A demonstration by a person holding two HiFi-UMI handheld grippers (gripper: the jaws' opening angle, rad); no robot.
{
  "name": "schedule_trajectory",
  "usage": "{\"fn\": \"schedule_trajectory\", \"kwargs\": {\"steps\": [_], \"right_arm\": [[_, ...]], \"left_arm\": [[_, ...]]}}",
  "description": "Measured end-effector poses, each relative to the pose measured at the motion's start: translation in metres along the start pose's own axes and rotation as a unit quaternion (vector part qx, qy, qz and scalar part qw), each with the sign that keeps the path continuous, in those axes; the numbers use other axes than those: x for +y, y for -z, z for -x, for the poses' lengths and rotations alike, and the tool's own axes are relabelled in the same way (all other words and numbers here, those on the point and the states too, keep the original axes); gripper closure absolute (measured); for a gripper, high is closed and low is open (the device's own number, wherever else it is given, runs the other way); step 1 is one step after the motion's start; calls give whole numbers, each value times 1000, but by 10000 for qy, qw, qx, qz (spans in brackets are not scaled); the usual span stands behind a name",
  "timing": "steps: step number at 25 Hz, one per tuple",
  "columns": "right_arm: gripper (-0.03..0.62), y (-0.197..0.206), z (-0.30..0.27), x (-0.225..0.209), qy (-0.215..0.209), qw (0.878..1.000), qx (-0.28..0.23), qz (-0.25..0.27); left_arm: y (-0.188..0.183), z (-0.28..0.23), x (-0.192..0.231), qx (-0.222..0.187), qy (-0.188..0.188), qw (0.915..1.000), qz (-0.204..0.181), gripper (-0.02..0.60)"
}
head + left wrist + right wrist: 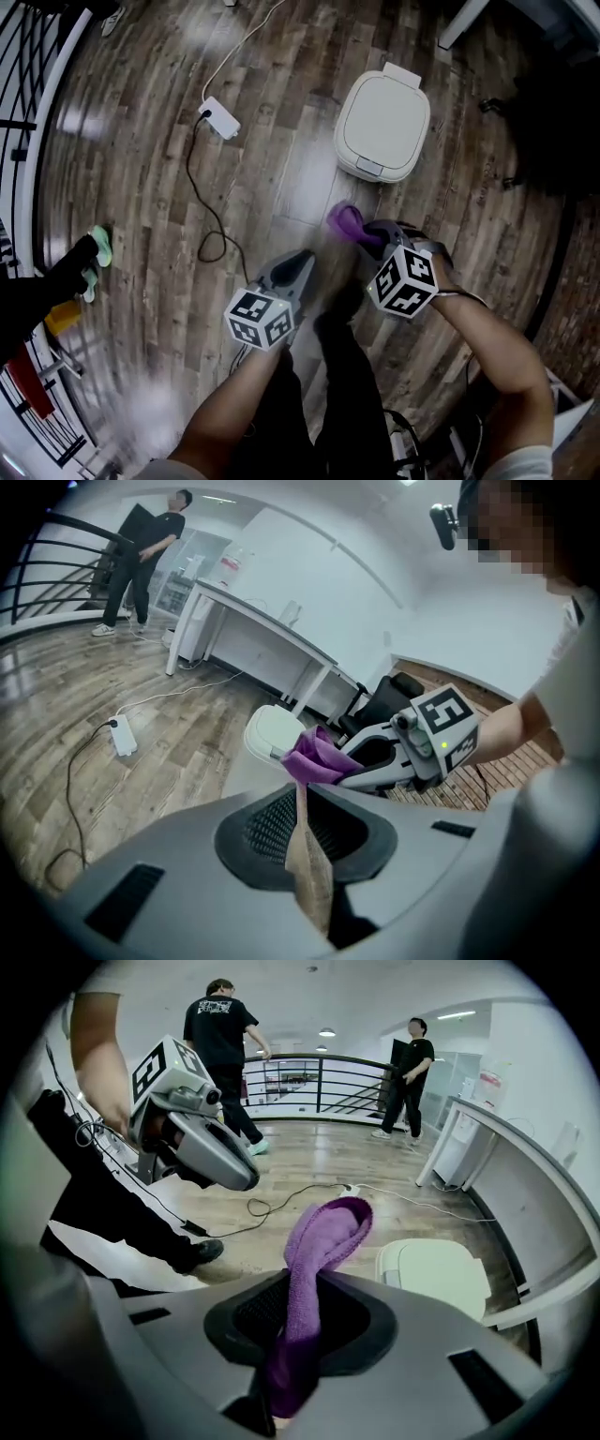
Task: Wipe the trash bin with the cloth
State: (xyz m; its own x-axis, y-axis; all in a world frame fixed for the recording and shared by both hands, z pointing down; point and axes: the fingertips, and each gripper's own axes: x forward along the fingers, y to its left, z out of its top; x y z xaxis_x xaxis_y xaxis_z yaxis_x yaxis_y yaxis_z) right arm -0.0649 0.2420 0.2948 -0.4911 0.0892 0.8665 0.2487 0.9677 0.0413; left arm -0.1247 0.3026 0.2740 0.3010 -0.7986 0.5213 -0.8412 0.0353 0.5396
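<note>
Left hand-held gripper [300, 264]: nearest item, held low in front of the person, jaws pressed together on nothing, tip aimed at the floor [141, 178]. Right hand-held gripper [373, 234]: just beside it to the right, jaws pinching one end of the purple cloth [345, 221], whose free end curls up and over beyond the tips. Trash bin [382, 122]: white, lid down, standing free on the floor. Hazards, as judged: only one end of the cloth is held, so pressure on the lid could drag it out of the jaws; the bin looks light, nothing braces it, and a firm wipe may push it across the boards. Position: the bin sits ahead of the right hand-held gripper and slightly to its right, near but clearly apart; the cloth is not yet touching it.
</note>
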Motion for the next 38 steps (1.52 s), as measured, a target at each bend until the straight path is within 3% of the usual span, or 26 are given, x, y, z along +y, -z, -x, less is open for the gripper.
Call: {"fn": "schedule_trajectory", "kwargs": {"steps": [5,11,25,34,38], "right_arm": [[512,-20,23,-20,-255,9997,30,33],[511,-46,18,-49,-495,9983,282,136],[511,-85,-101,-158,-828,9898,1161,-18],[511,-94,-117,-203,-1015,9837,1480,86],[511,-92,-128,-222,-1165,9796,1638,36]], "left_arm": [[-38,3,-8,-311,-129,9993,133,548],[-72,1,12,-561,-135,9981,223,548],[-104,-41,125,-324,-127,9928,1150,548],[-125,-71,144,-304,182,9886,1467,548],[-128,-73,154,-343,126,9866,1592,548]]}}
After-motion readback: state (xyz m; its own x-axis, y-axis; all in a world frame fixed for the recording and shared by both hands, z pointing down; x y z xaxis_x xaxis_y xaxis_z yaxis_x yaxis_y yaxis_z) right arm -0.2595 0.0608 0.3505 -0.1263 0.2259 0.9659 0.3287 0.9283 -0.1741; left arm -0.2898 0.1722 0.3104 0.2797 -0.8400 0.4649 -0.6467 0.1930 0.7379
